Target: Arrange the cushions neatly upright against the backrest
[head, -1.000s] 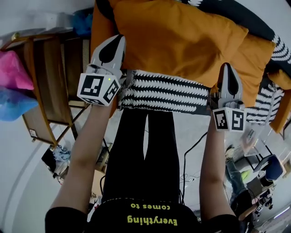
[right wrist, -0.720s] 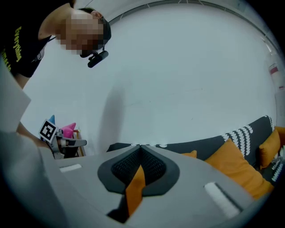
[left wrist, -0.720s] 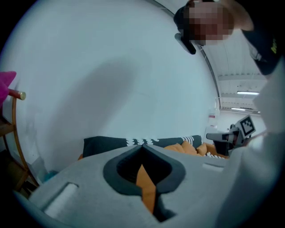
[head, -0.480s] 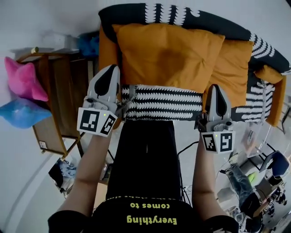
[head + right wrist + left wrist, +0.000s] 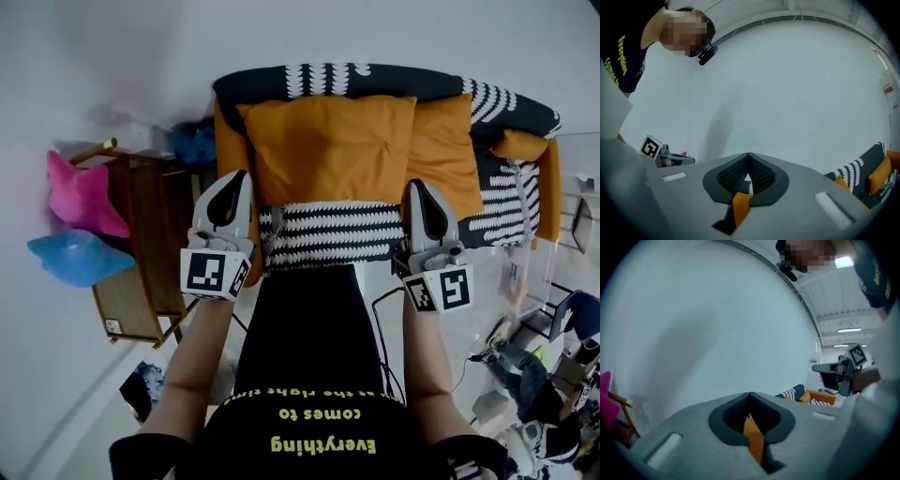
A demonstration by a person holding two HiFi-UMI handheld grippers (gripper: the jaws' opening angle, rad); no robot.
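At the centre of the head view, the left gripper (image 5: 232, 180) and right gripper (image 5: 418, 187) clench the near corners of a big orange cushion (image 5: 328, 150) in front of the sofa (image 5: 281, 80), with a second cushion (image 5: 448, 150) just right of it. The shirt (image 5: 309, 427) at the bottom reads "Everything comes to" in yellow, upside down. In the left gripper view the jaws pinch orange cushion cloth at lower centre, and the right gripper view shows the same, with the sofa at lower right.
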